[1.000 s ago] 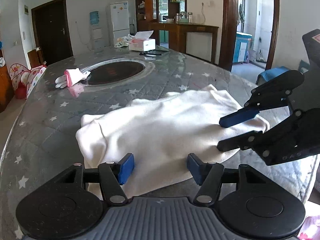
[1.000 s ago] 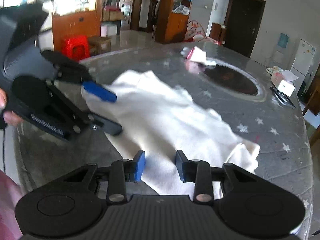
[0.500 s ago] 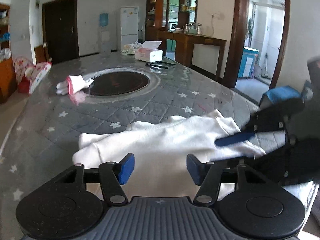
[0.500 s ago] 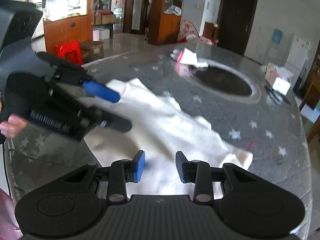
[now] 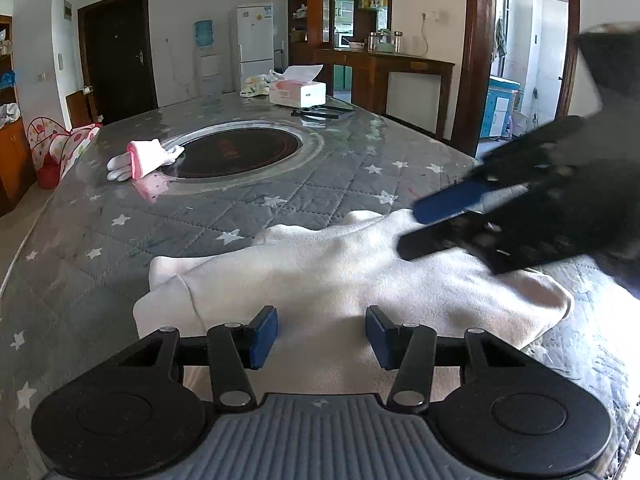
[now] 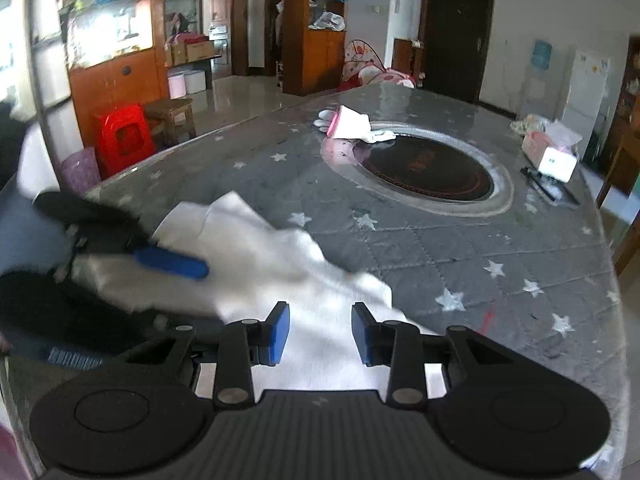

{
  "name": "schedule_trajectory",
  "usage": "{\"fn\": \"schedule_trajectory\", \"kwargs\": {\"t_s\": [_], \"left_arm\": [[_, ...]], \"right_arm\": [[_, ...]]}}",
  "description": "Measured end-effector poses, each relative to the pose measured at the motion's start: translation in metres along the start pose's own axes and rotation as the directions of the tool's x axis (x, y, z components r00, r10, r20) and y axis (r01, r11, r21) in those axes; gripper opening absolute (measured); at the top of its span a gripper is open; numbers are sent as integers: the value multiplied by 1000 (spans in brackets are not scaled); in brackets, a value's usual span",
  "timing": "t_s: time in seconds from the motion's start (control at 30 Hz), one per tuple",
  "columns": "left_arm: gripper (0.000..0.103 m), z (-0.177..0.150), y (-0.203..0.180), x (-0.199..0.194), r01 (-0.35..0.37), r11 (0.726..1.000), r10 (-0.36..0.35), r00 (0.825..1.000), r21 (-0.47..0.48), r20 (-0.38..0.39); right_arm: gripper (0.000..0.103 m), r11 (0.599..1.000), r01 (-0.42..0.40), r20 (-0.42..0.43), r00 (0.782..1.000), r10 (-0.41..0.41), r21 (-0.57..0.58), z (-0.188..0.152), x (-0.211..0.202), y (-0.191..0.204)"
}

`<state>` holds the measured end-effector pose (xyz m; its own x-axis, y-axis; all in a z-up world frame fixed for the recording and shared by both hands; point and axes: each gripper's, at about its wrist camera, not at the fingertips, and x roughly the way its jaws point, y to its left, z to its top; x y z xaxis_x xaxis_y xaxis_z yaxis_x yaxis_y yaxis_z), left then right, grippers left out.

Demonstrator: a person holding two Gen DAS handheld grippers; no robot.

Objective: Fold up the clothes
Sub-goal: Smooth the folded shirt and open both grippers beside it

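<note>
A white garment (image 5: pixel 340 276) lies crumpled on the grey star-patterned table cover (image 5: pixel 120 240), near the front edge. My left gripper (image 5: pixel 322 336) is open, its blue pads just above the garment's near hem with cloth showing between them. My right gripper (image 5: pixel 408 230) reaches in from the right over the garment's far side, blurred, with a narrow gap between its fingers. In the right wrist view the right gripper (image 6: pixel 320 334) is open over the garment (image 6: pixel 256 248). The left gripper (image 6: pixel 200 292) straddles the cloth at the left. Neither grips anything.
A round dark hotplate (image 5: pixel 236 152) is set into the table's middle, with a pink-cuffed white glove (image 5: pixel 140 158) beside it. A tissue box (image 5: pixel 298 92) and a black flat item (image 5: pixel 322 112) sit at the far end. A red stool (image 6: pixel 124 136) stands on the floor.
Both grippers have come lower and closer over the garment. The right gripper slid further onto the cloth. Both stay open, and the garment has kept its place.
</note>
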<state>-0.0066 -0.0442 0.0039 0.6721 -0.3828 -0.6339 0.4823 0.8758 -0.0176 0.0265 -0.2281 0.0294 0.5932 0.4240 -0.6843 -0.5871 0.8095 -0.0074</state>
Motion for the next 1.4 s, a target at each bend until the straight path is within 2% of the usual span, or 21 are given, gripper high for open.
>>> {"fn": "schedule_trajectory", "kwargs": {"t_s": [0.27,0.43,0.63,0.7,0.97,1.07,1.23,1.33,1.4], "left_arm": [[53,-1,1,-4,2,1000,-2,1000,-3,3],[54,0,4,-10,-6,1000,6,1000,-19,6],[60,1,7,-17,-16,999,16,1000,-37,9],[66,1,8,-20,-19,999,19,1000,-44,10],[81,-7,16,-45,-68,995,70,997,-68,30],[88,-10,18,-51,-80,994,83,996,-80,34],[94,-16,18,-61,-96,991,100,994,-90,42],[100,-18,18,-67,-103,990,108,993,-93,53],[103,-19,18,-71,-116,989,121,991,-95,59]], "right_arm": [[33,997,24,-44,999,-21,68,13,53,-11],[33,998,33,-34,999,-31,49,14,47,-8],[37,999,30,-3,1000,-30,23,11,20,0],[45,1000,29,8,1000,-29,11,8,10,5],[59,999,32,38,999,-32,-18,-13,-20,26],[67,999,31,42,999,-30,-27,-20,-26,34],[75,999,22,57,998,-20,-28,-29,-35,46],[84,999,36,74,997,-33,-31,-34,-40,52],[94,998,57,89,995,-54,-32,-37,-44,55]]}}
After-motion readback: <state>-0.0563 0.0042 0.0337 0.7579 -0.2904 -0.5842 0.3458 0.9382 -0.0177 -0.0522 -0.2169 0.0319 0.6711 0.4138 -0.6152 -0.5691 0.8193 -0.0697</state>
